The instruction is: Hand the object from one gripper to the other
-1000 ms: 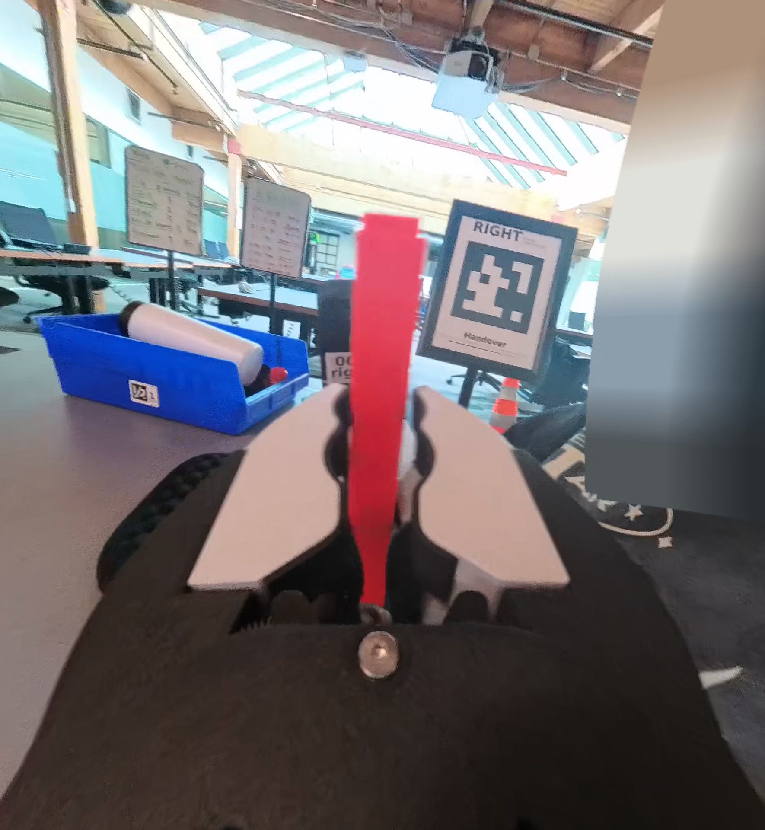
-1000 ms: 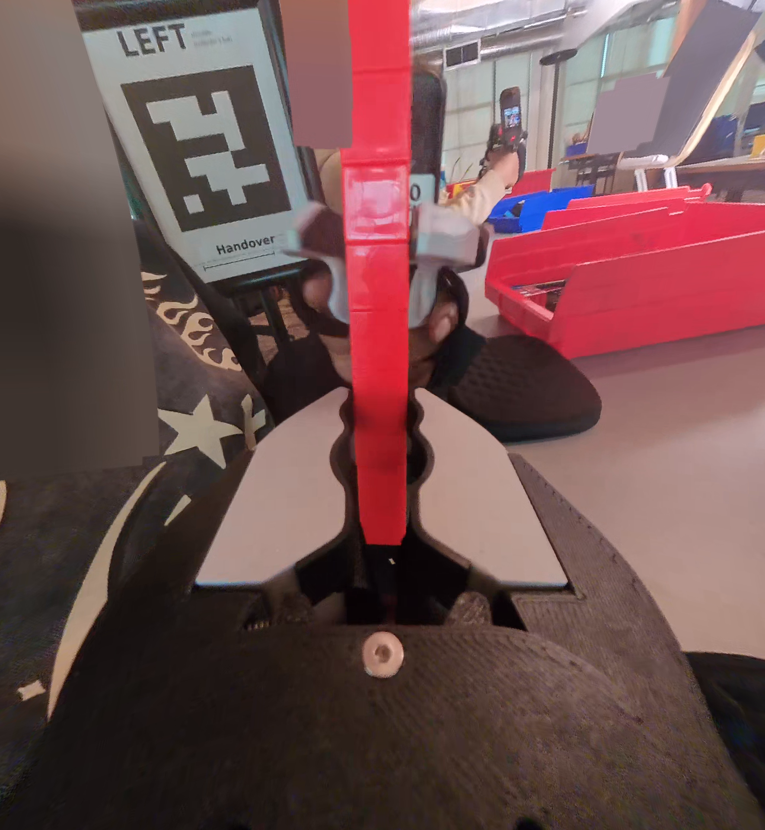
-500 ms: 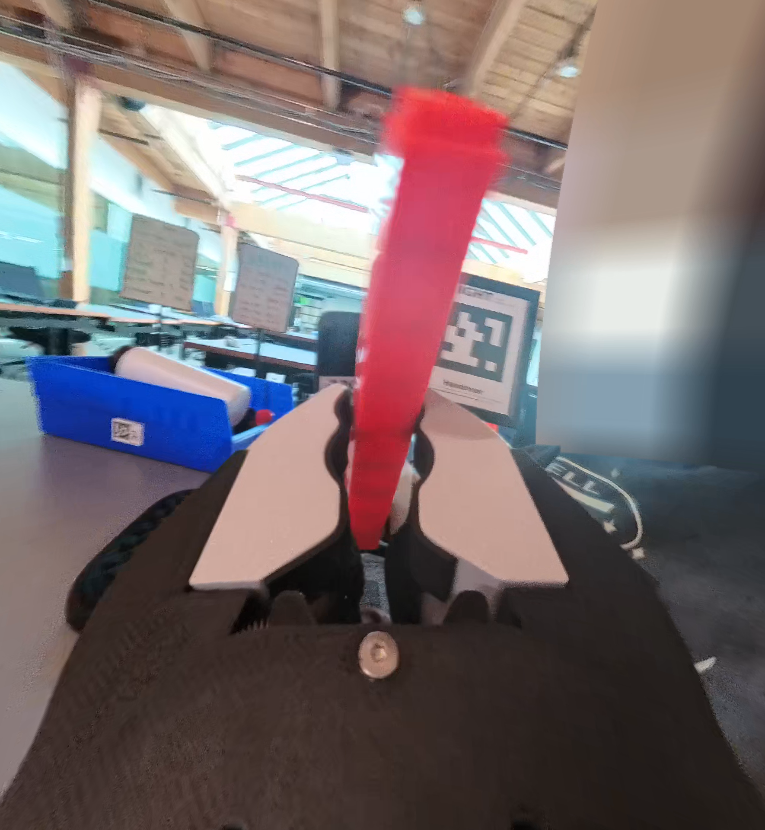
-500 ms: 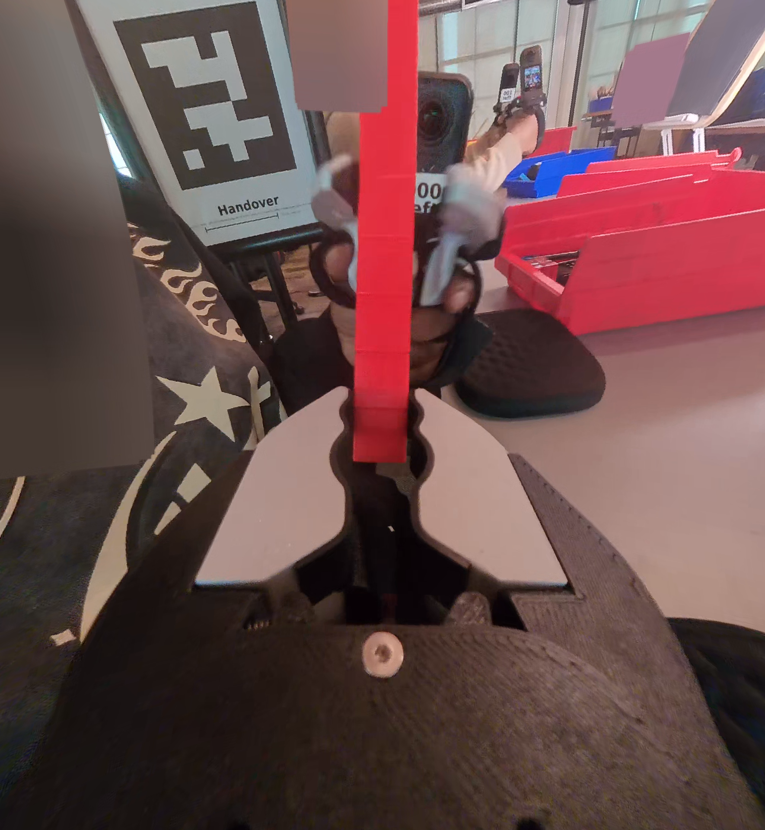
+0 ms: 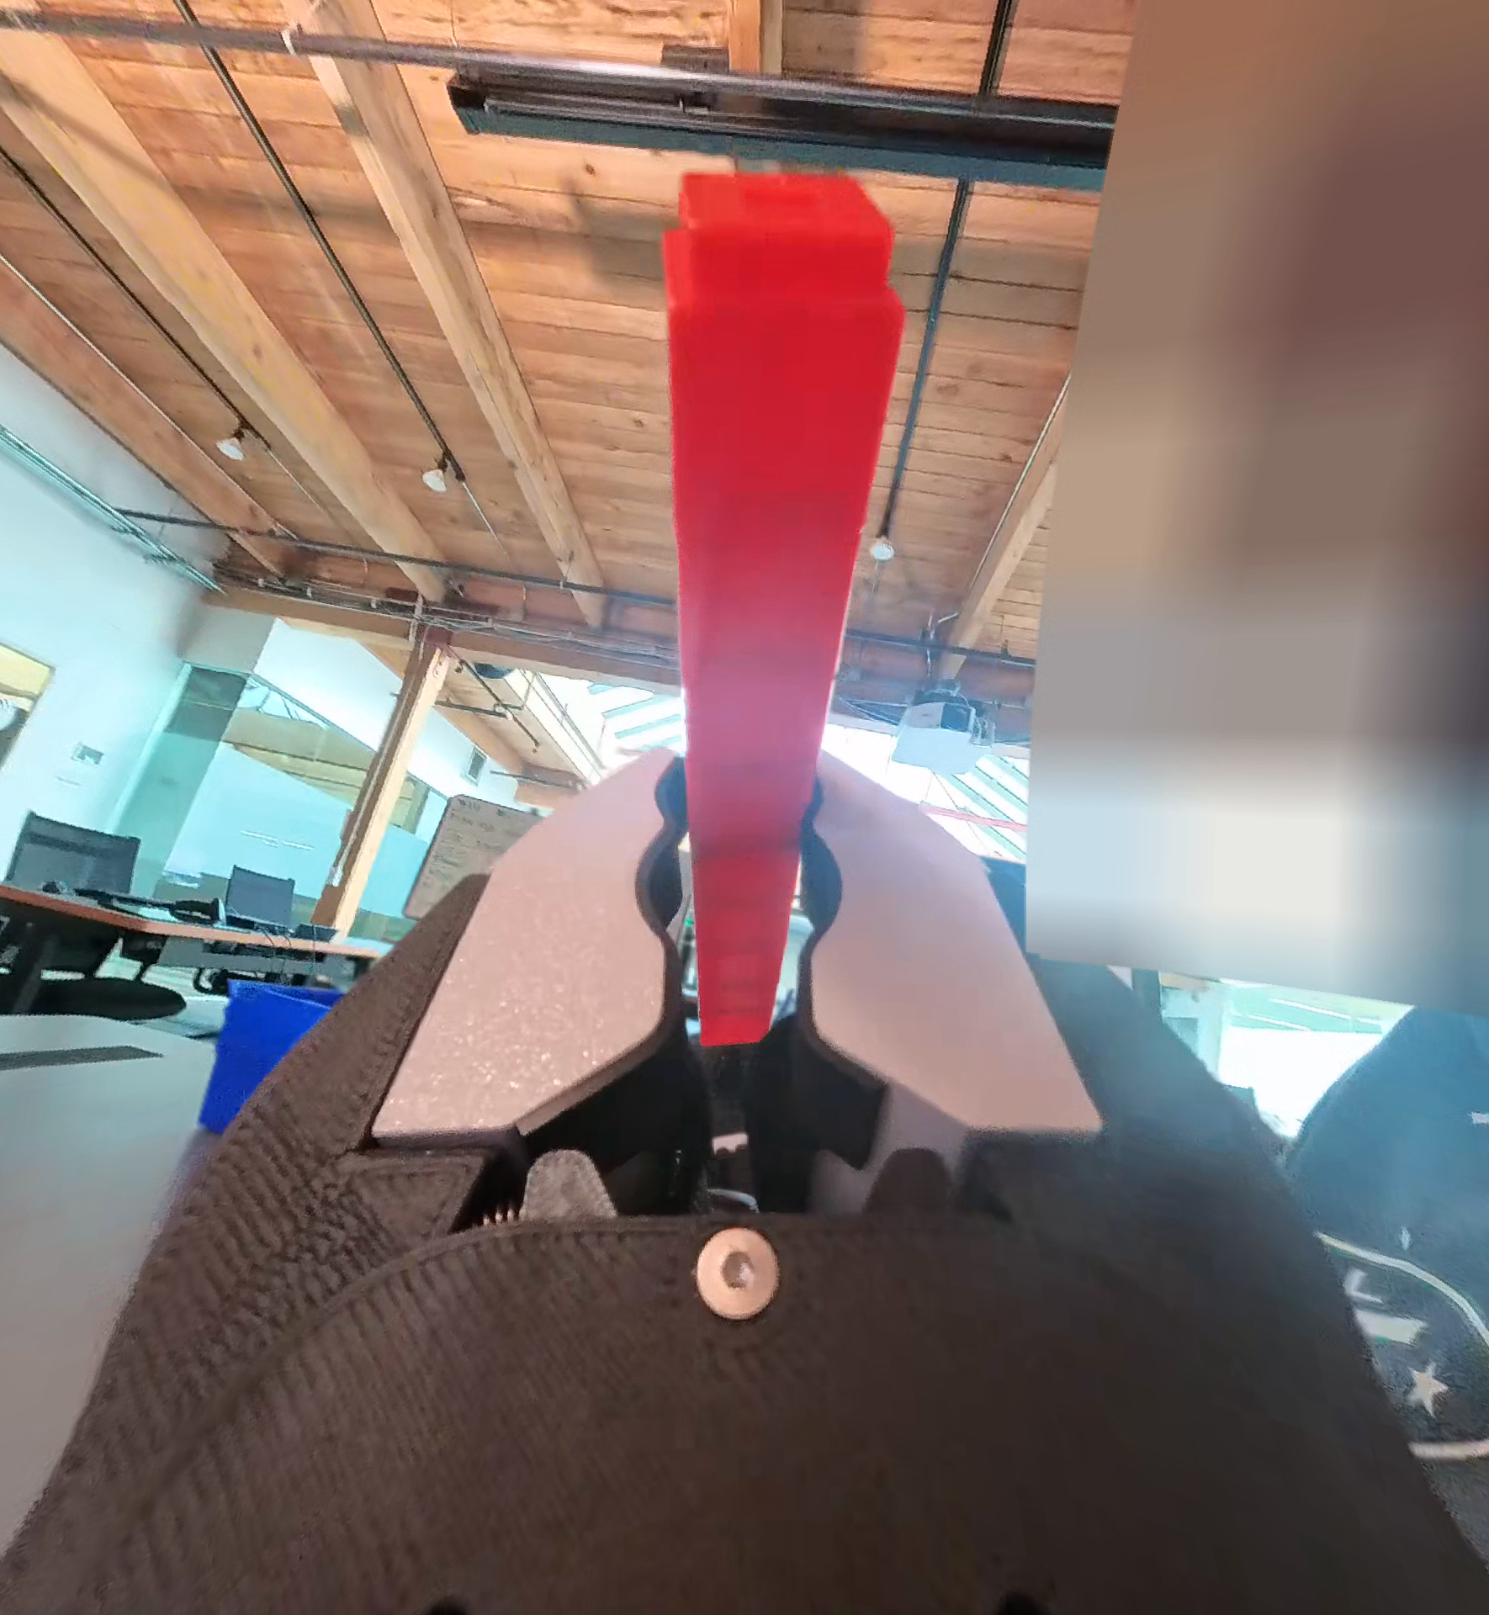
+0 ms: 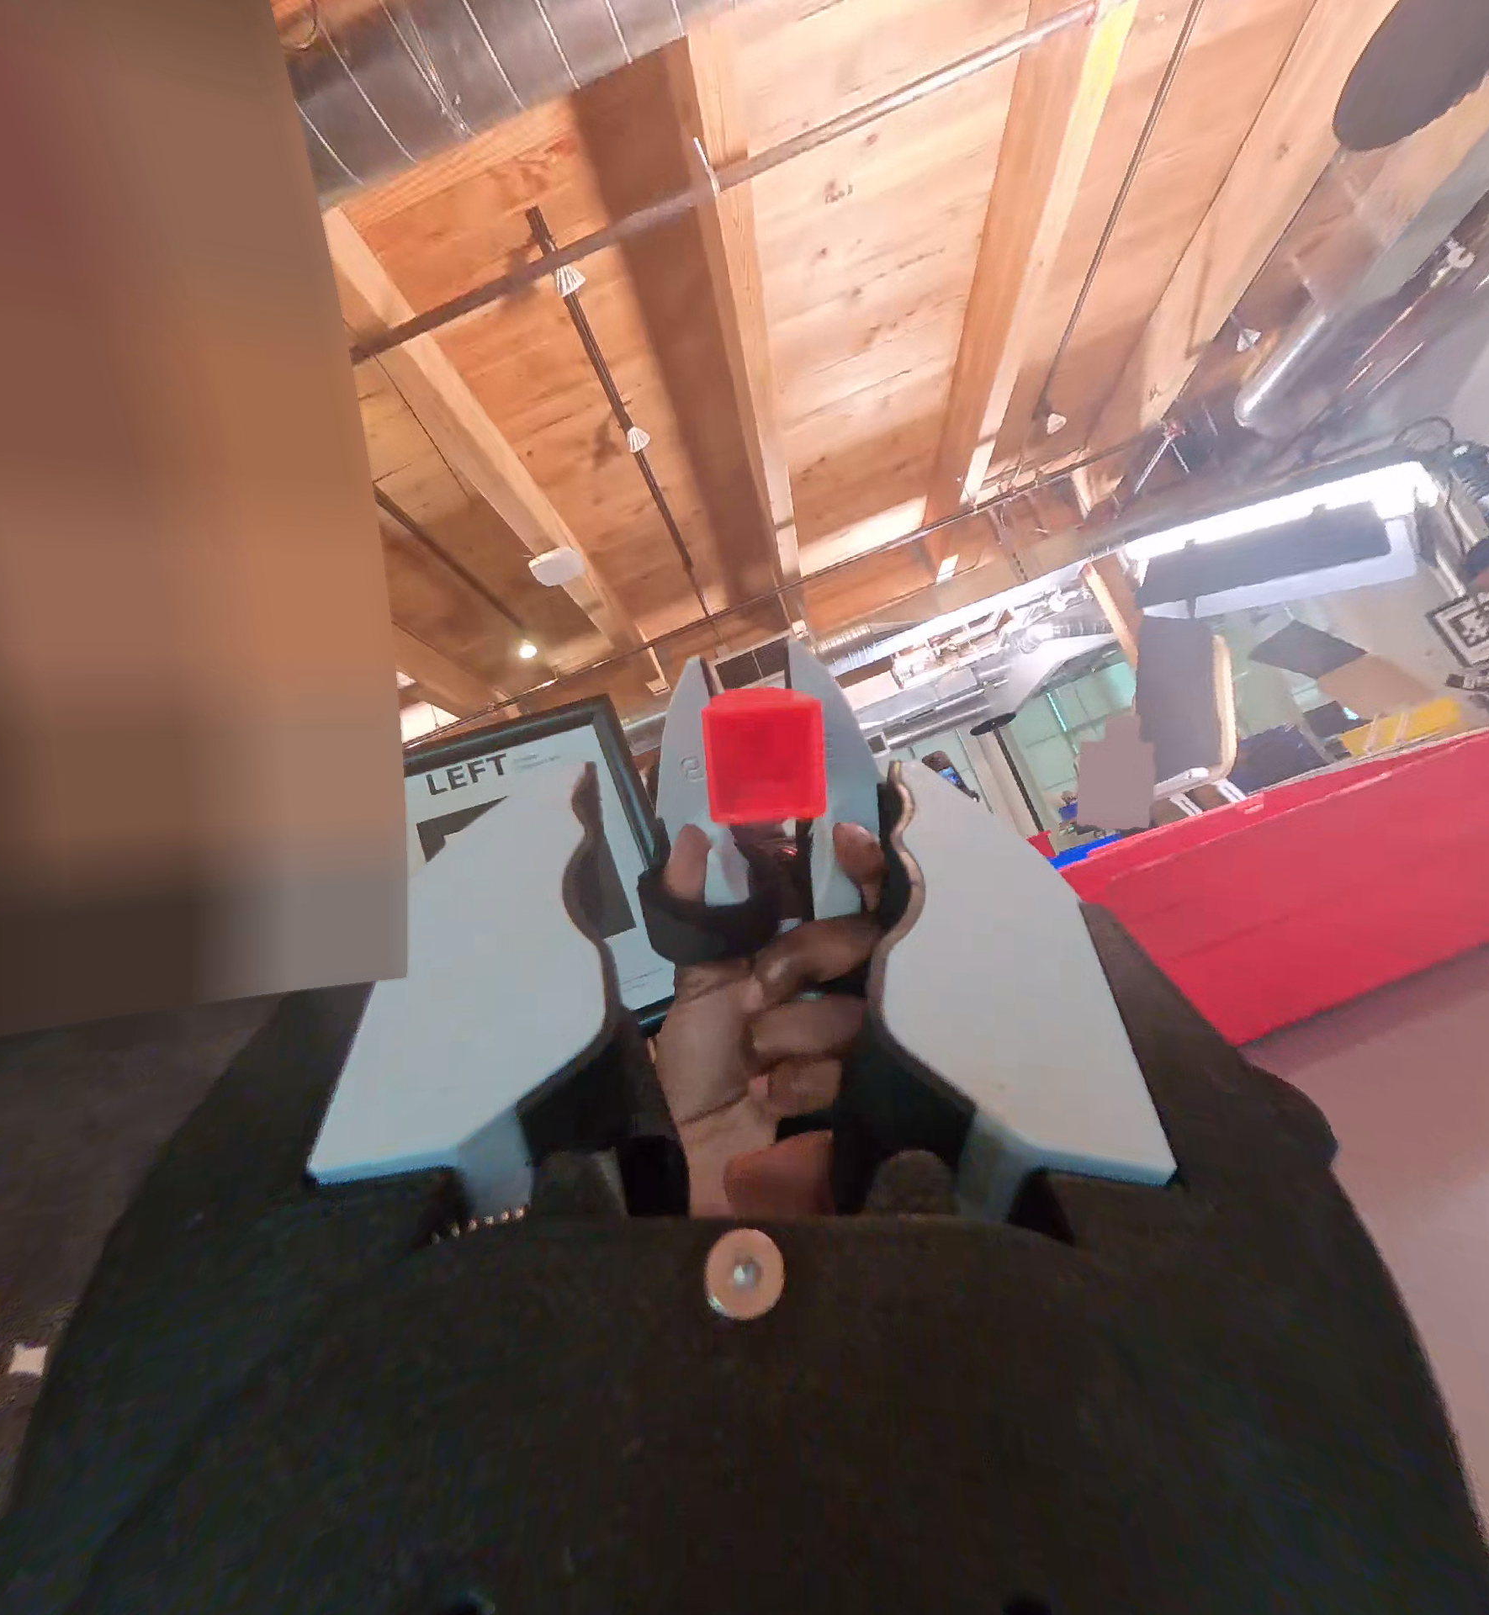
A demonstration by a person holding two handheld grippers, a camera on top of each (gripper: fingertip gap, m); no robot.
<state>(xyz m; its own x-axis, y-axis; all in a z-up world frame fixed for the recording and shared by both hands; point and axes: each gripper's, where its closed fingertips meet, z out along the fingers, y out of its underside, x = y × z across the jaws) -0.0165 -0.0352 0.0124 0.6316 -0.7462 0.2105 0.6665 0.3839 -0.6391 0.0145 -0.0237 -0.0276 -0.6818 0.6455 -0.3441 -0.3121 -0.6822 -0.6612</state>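
Left wrist view: your left claw (image 5: 745, 839) is clamped on the red block stick (image 5: 767, 559), jaws pinching its lower end, and the stick points up and forward toward the ceiling. Right wrist view: your right claw (image 6: 737, 817) is spread wide with nothing between the jaws. Through that gap you see the left claw facing you, gripped by a hand (image 6: 767, 987), with the stick's square red end (image 6: 763, 756) pointing at the camera. The stick is clear of the right jaws, not touching them.

Progress, as a judgement: the handover looks done. Only the left claw has the stick, the right has let go. What's left, if anything, is pulling the two apart and setting down; can't tell whether a return pass is wanted.

Surface: grey table (image 5: 42, 1162) at lower left of the left view, with a corner of a blue bin (image 5: 260, 1040) on it. In the right view the table (image 6: 1423, 1162) carries a long red bin (image 6: 1300, 883) on the right. A framed marker sign (image 6: 531, 786) stands behind the left claw.

Room: open office with a wood plank ceiling (image 5: 549, 262) and beams, track lights, a ceiling projector (image 5: 942, 734), desks and chairs (image 5: 68, 926) far left. Blurred patches cover part of each view.
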